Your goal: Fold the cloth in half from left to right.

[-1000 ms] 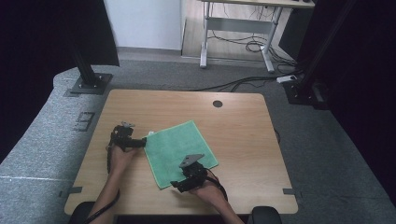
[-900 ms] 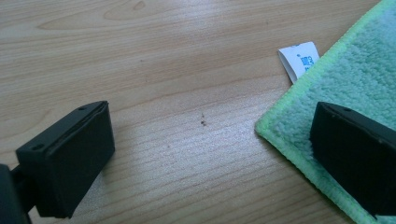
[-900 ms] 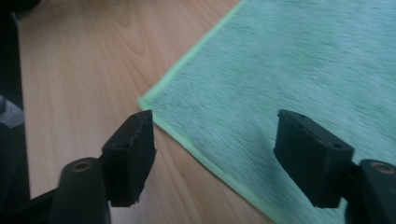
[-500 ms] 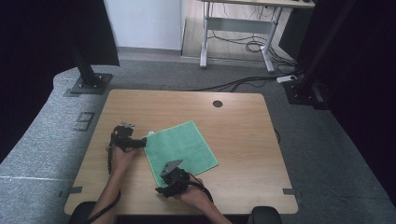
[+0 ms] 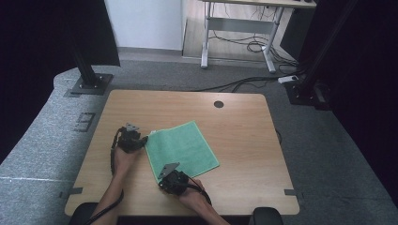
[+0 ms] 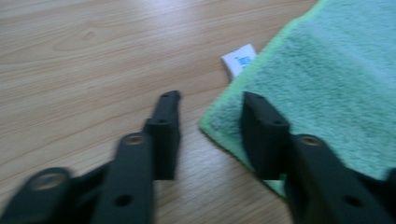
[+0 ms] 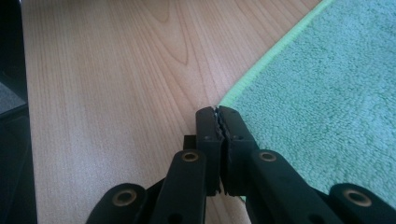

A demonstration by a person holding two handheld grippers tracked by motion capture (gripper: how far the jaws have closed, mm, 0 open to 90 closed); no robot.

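My right gripper point(image 7: 218, 112) is clamped tight on the near corner of the green towel point(image 5: 182, 149), pads meeting over the hem where cloth meets wood. My left gripper point(image 6: 210, 112) is at the towel's left corner, its jaws just closing in: one jaw rides on the cloth, the other sits on bare table point(image 5: 244, 136), and they stand apart with the corner between them, so nothing is pinched there yet. The white tag point(image 6: 239, 59) pokes out beyond that corner. The towel lies flat, mid-table, slightly turned. I'd say one corner is secured and one is pending; the lift or fold itself hasn't started.
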